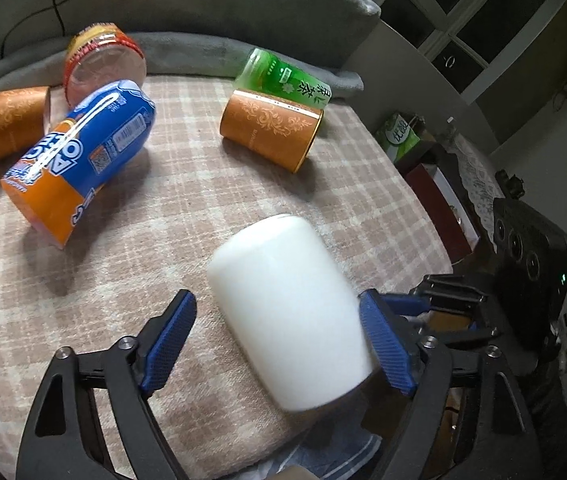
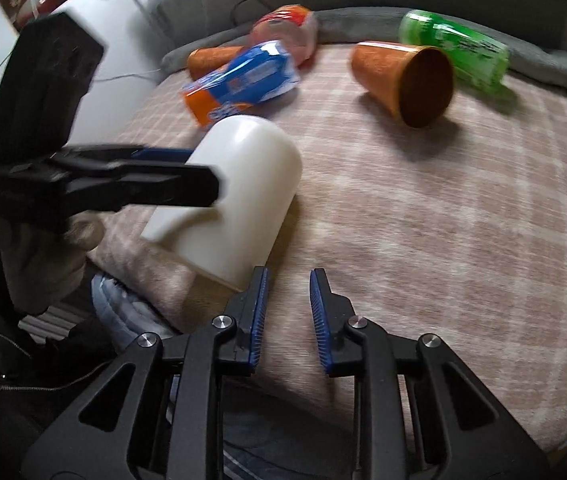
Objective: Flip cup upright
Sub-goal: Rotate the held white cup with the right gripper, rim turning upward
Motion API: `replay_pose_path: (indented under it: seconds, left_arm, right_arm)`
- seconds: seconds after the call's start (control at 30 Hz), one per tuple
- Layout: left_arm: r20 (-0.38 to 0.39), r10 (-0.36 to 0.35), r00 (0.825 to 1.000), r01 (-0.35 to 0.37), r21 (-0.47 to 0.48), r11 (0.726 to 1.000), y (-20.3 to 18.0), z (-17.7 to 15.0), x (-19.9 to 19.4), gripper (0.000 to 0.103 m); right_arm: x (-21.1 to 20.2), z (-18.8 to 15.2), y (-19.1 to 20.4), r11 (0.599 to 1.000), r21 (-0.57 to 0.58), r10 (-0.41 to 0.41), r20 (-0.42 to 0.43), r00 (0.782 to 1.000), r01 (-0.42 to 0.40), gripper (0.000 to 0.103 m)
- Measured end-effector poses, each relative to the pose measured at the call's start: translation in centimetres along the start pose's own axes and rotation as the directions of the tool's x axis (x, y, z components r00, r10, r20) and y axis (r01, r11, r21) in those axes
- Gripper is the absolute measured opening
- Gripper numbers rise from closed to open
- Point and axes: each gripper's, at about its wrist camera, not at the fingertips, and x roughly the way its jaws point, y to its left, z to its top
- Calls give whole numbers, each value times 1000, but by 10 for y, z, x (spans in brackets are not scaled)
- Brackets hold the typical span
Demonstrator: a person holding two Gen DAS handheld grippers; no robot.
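A white cup [image 1: 287, 312] lies on its side on the checked blanket [image 1: 187, 208], closed bottom away from me, near the front edge. My left gripper [image 1: 277, 310] is open with a blue pad on each side of the cup; the right pad touches or nearly touches it, the left pad stands apart. In the right wrist view the cup [image 2: 243, 192] lies at the left with the left gripper's finger [image 2: 155, 184] across it. My right gripper [image 2: 287, 280] is open and empty, just right of the cup's rim.
An orange paper cup [image 1: 271, 130] and a green bottle [image 1: 283, 78] lie at the back right. A blue-orange snack pack [image 1: 83, 160], another orange cup [image 1: 7, 124] and a red-rimmed tub [image 1: 103, 60] lie at the back left. A grey cushion [image 1: 203, 8] is behind.
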Motion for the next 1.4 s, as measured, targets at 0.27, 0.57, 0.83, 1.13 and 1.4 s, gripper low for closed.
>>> replay_pose_path:
  seconds: [0.27, 0.57, 0.83, 1.13, 1.4]
  left_arm:
    - [-54, 11, 998, -8, 48, 999, 2, 7, 8, 79]
    - [-61, 78, 995, -68, 141, 988, 5, 22, 4, 78]
    - [87, 122, 989, -130, 86, 988, 19, 12, -54, 78]
    - [158, 121, 980, -109, -87, 990, 12, -46, -82, 78]
    - [151, -7, 988, 24, -110, 994, -31, -59, -48, 78]
  right_arm:
    - [12, 7, 25, 997, -37, 73, 10, 997, -73, 23]
    - [21, 18, 48, 990, -100, 100, 17, 995, -98, 23]
    - [-21, 32, 37, 982, -189, 24, 77, 997, -9, 30]
    - [-6, 100, 54, 889, -459, 13, 21, 1000, -2, 45]
    - [41, 152, 46, 890, -445, 58, -97, 994, -96, 45]
